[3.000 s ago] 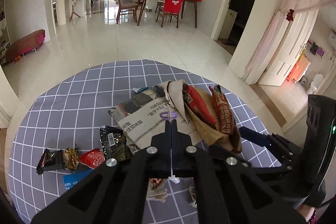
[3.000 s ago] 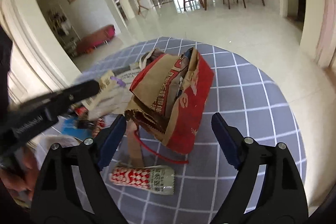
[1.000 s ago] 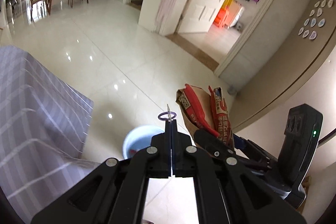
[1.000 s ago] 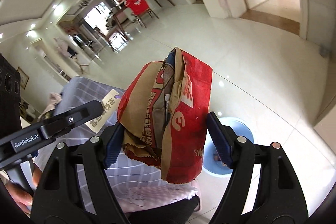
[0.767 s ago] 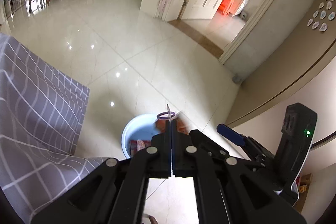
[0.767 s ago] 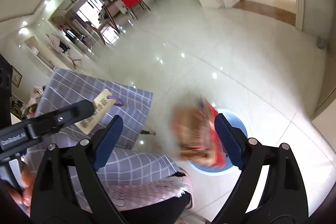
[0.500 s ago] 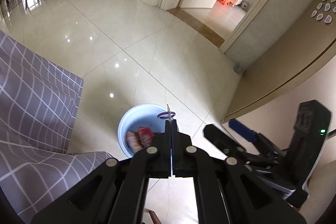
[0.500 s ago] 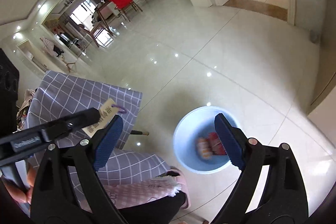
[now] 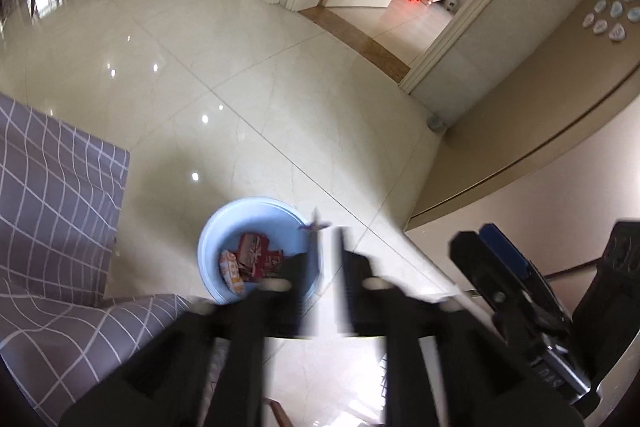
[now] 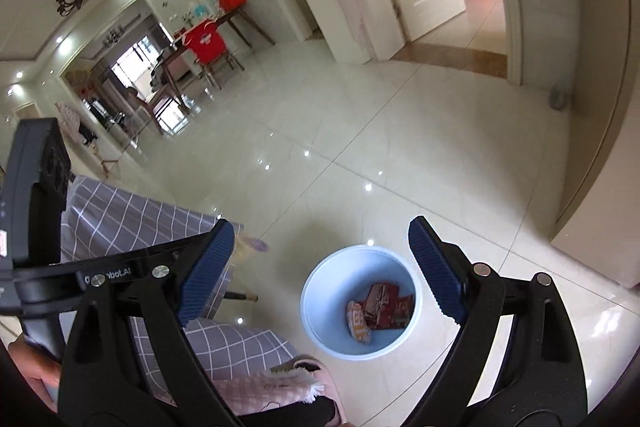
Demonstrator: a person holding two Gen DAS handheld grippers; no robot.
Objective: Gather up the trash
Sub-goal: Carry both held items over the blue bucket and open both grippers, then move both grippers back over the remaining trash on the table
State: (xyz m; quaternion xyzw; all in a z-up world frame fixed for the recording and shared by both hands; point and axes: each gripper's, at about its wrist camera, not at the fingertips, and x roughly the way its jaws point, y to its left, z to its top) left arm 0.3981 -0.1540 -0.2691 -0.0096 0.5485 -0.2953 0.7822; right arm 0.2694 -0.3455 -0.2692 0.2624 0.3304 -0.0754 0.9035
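A light blue bin (image 9: 224, 227) (image 10: 320, 275) stands on the tiled floor beside the table. In it lie red and brown wrappers (image 9: 256, 255) (image 10: 380, 307). My right gripper (image 10: 322, 267) hangs above the bin, open and empty, its blue pads wide apart. My left gripper (image 9: 328, 239) is blurred; its jaws are opening, with a narrow gap between them. A small paper tag with a purple ring (image 9: 314, 225) (image 10: 256, 246) shows blurred at its tip; whether it still touches a finger I cannot tell. In the left wrist view the right gripper (image 9: 500, 267) sits at the right.
The table's grey checked cloth (image 9: 60, 207) (image 10: 120, 219) hangs at the left, close to the bin. A pink cloth (image 10: 260, 383) lies at the bottom edge. A hand (image 10: 32, 379) holds the left gripper's handle. A beige wall (image 9: 520, 187) rises at the right.
Both grippers swung from the table to over the bin. The right gripper let go of the red paper bag, which dropped into the bin. The left gripper's fingers, shut on the tag before, have parted.
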